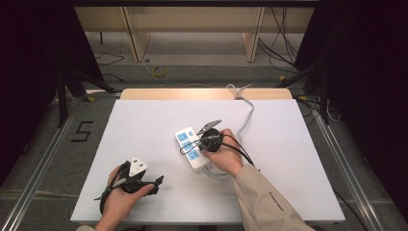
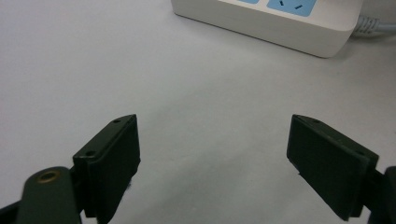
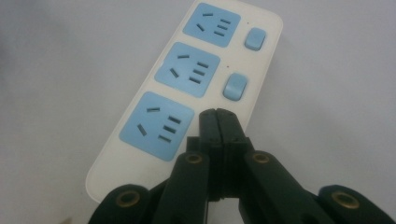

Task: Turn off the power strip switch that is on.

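Note:
A white power strip [image 1: 186,139] with three blue sockets lies near the middle of the white table [image 1: 144,120]. In the right gripper view the power strip [image 3: 187,79] runs away from me, with two blue switches [image 3: 254,38] [image 3: 234,86] beside the far sockets. My right gripper [image 3: 218,114] is shut with nothing between its jaws. Its tips sit over the strip's edge, next to the nearest socket [image 3: 156,126]; I cannot tell if they touch. The hand-held right gripper [image 1: 208,139] hangs over the strip. My left gripper [image 2: 215,158] is open and empty, low over bare table; the left gripper [image 1: 155,185] is at the front left.
The strip's grey cable [image 1: 248,113] runs from its near end, round behind the right hand, to the table's far edge. In the left gripper view the power strip [image 2: 280,28] lies ahead with the cable [image 2: 373,25] at its right. Floor cables and dark stands surround the table.

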